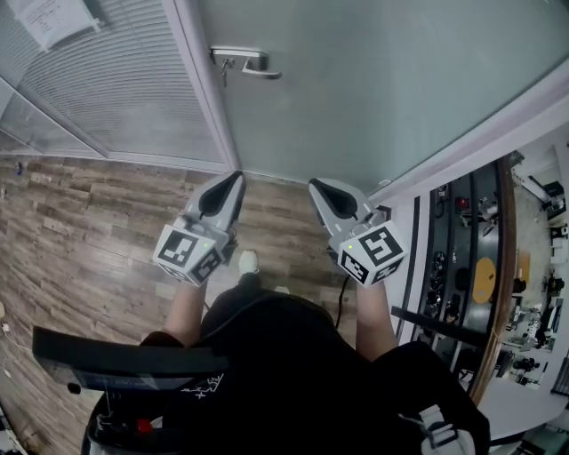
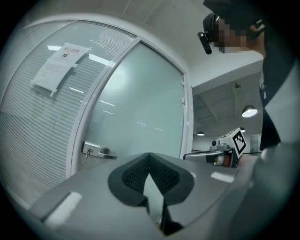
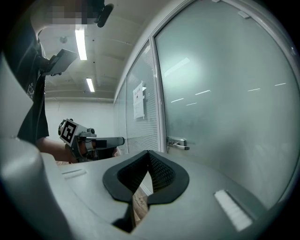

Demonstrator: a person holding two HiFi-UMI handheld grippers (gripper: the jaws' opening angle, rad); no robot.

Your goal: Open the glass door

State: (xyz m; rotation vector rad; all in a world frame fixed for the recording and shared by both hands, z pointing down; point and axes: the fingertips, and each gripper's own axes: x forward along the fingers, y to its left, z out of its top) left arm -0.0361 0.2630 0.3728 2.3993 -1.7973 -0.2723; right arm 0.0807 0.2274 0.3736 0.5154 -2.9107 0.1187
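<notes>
Here, the left gripper [image 1: 236,177] and the right gripper [image 1: 314,185] each had jaws pressed together on nothing. They hung side by side, near the shut door [image 1: 382,80]. Its handle [image 1: 247,61] sat ahead of them, untouched.

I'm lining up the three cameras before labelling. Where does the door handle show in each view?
Head view: door handle near the top edge, left of centre.
Left gripper view: low at the left, lever pointing right.
Right gripper view: just right of centre, slightly below the middle.
Shared landmark: the paper notice, left of the handle in all three views.
</notes>
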